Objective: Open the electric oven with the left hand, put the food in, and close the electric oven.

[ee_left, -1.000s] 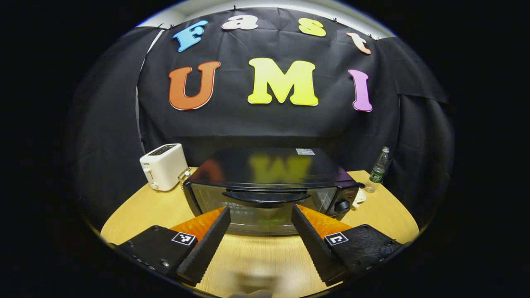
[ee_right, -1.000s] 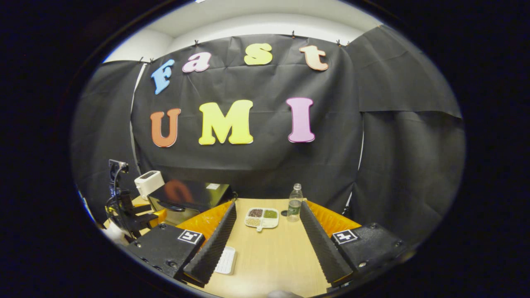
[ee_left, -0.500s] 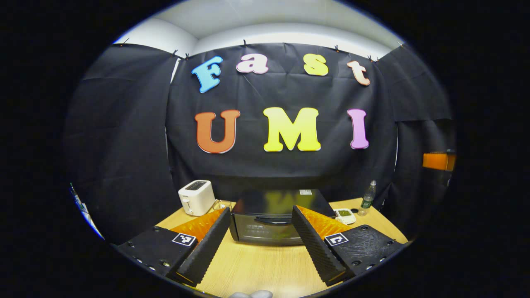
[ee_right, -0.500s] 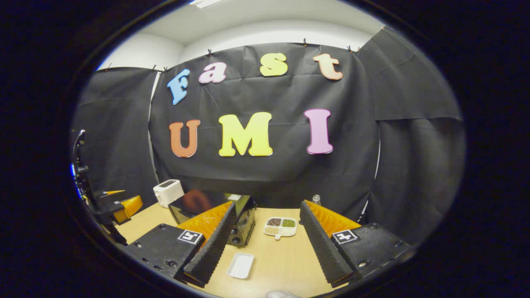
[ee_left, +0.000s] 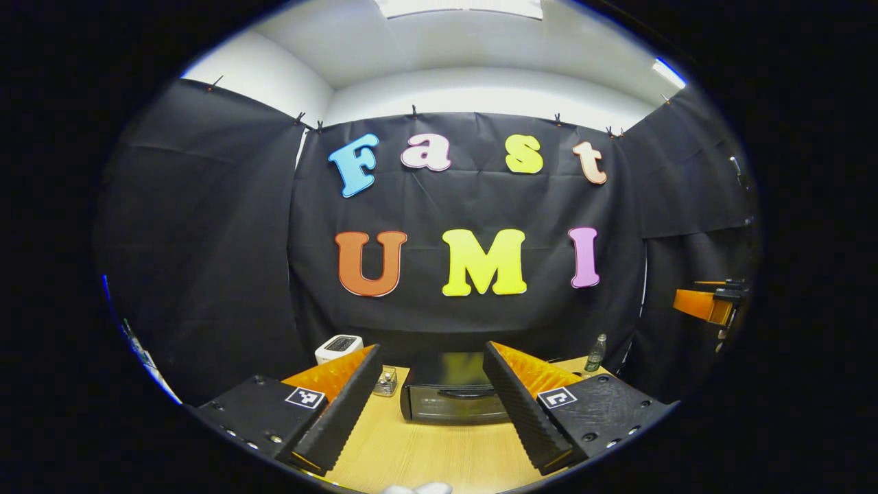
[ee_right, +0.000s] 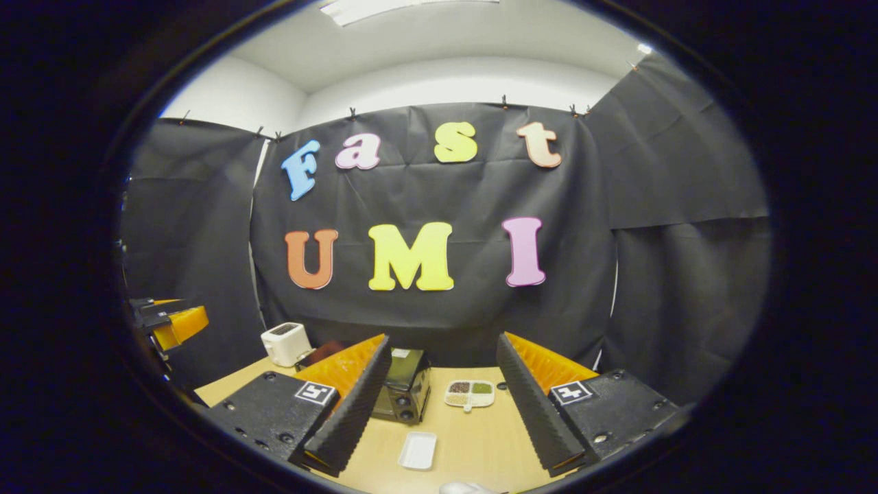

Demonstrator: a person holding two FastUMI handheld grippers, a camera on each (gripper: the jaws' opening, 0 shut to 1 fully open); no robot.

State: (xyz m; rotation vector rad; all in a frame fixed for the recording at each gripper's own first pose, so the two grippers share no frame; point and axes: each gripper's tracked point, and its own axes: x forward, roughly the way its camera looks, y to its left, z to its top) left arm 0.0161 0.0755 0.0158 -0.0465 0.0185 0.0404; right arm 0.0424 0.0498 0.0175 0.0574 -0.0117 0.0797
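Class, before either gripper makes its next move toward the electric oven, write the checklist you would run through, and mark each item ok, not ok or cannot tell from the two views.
1. Oven door shut, handle facing the left gripper: ok.
2. Left gripper open, ready for the handle: ok.
3. Left gripper near the handle: not ok, it hangs well back over the table.
4. Right gripper open and empty: ok.
5. Food within reach: cannot tell; a divided dish and a white tray lie on the table.
6. Food already inside the oven: cannot tell.
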